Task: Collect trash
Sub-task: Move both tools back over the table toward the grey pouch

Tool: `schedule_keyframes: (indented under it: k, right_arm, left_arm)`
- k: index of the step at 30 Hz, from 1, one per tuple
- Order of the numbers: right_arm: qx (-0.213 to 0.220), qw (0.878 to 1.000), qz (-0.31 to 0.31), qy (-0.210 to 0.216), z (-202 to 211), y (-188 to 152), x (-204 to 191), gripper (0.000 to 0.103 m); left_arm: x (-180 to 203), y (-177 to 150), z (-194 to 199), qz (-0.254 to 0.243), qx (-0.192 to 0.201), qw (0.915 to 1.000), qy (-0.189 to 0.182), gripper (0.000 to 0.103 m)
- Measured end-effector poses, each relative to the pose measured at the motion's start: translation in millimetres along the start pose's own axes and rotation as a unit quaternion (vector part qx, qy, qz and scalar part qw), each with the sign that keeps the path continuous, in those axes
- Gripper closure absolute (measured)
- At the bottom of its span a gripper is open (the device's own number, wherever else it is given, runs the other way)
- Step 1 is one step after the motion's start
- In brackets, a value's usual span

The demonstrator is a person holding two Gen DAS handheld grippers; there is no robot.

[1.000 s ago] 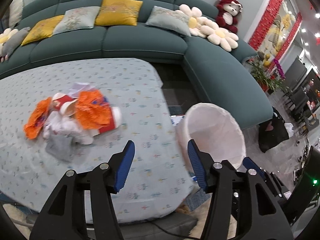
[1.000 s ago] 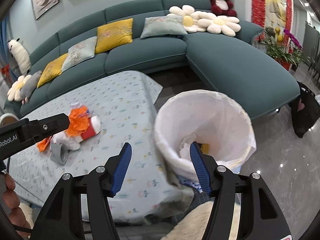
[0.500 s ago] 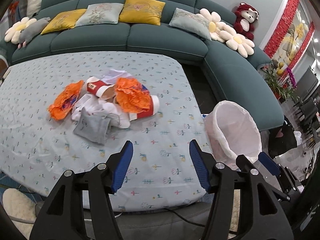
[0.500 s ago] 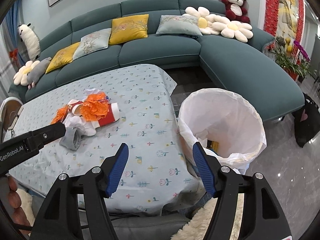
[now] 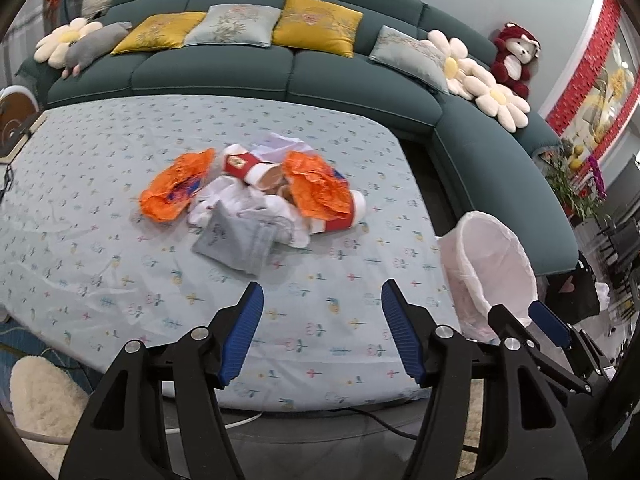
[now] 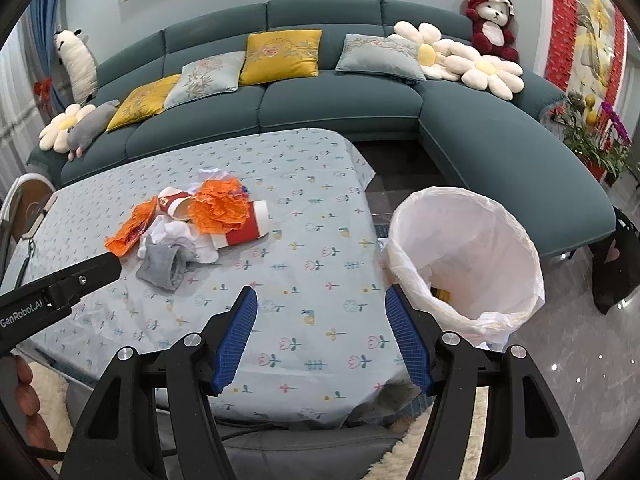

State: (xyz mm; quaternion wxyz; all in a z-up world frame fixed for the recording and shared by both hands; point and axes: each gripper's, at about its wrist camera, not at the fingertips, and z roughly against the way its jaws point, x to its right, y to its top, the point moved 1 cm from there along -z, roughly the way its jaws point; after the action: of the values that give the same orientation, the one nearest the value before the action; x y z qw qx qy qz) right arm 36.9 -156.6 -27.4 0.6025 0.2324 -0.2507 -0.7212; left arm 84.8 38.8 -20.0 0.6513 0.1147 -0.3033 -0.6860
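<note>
- Centrally, the trash pile point(image 5: 256, 204) lay on the worktop point(image 5: 100, 280): two crumpled orange wrappers point(image 5: 316, 188), two red-and-white paper cups point(image 6: 240, 228), white tissue and a grey folded piece point(image 5: 236, 244), all touching or overlapping.
- The lined trash bin point(image 6: 464, 256) stood on the floor just beside the worktop's right edge, with some scraps already at its bottom.
- The left hand-held gripper point(image 5: 322, 334) hung over the near edge of the worktop with jaws apart and nothing between them.
- The right hand-held gripper point(image 6: 322, 336) was likewise spread and empty, between the pile and the bin.
- Compared with a second earlier, both views had swung away from the bin and toward the pile; the left view had pulled back and now framed the pile squarely ahead.
- Judgement: a deposit appeared finished and the next pick-up was being lined up; most of the trash remained to be collected.
- The worktop carried a pale floral cloth, slightly wrinkled.
- Beyond it ran a curved teal sofa point(image 6: 340, 100) with yellow and grey cushions, daisy pillows and a red plush bear point(image 6: 492, 24); glossy tiled floor lay to the right.
</note>
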Motion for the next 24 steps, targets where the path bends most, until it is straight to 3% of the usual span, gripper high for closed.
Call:
schedule_keyframes:
  k: [18,24]
  right_arm:
    - [-0.018,0.999,0.030,0.011,-10,-8,-30,0.039]
    - [-0.022,0.999,0.035,0.018,-22,-6,-39,0.039]
  left_arm:
    - [-47,-1,-4,0.050,-0.005,0.9986,0.018,0.044]
    - [-56,0,-19,0.050,-0.010,0.9980,0.037,0.039]
